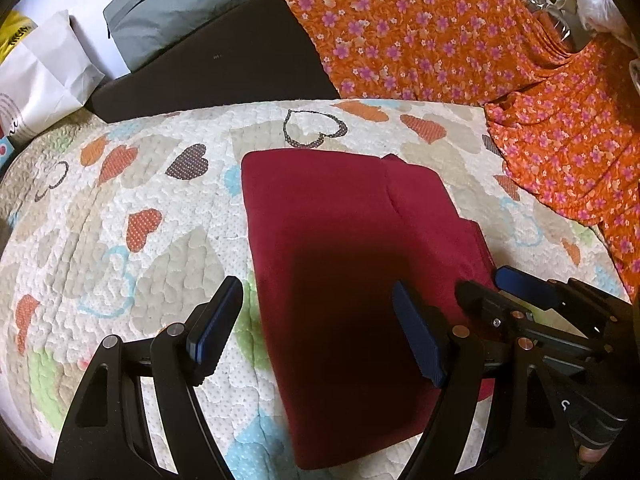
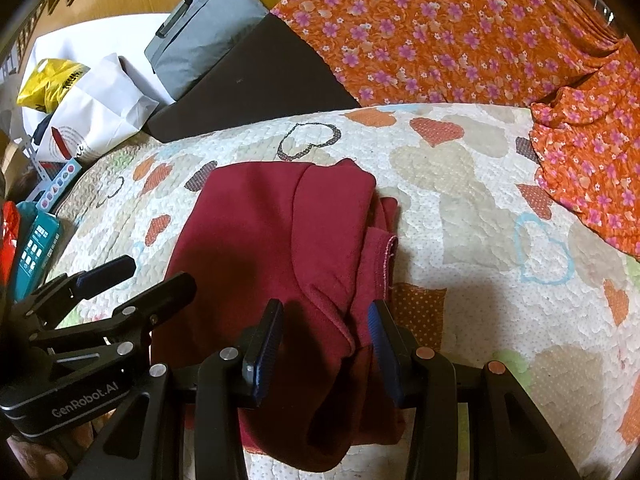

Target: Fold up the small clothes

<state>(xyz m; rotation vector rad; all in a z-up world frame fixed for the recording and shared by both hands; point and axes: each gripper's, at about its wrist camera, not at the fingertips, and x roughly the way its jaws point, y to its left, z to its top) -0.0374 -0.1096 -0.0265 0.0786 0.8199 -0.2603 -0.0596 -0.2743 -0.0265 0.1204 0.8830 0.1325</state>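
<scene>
A dark red garment (image 1: pixel 336 240) lies folded into a rough rectangle on a heart-print quilt (image 1: pixel 120 208). My left gripper (image 1: pixel 316 328) is open just above its near left part, one finger over the quilt, the other over the cloth. My right gripper (image 2: pixel 326 344) is open over the garment's near right side (image 2: pixel 280 240), where a sleeve and hem edge (image 2: pixel 386 252) stick out. Each gripper shows in the other's view: the right gripper (image 1: pixel 508 284) and the left gripper (image 2: pixel 132 276).
An orange floral cloth (image 1: pixel 460 40) covers the far right. A dark board (image 1: pixel 224 64), a grey bag (image 1: pixel 176 8) and white paper bags (image 1: pixel 44 72) sit at the far left. Boxes (image 2: pixel 36 240) lie off the quilt's left edge.
</scene>
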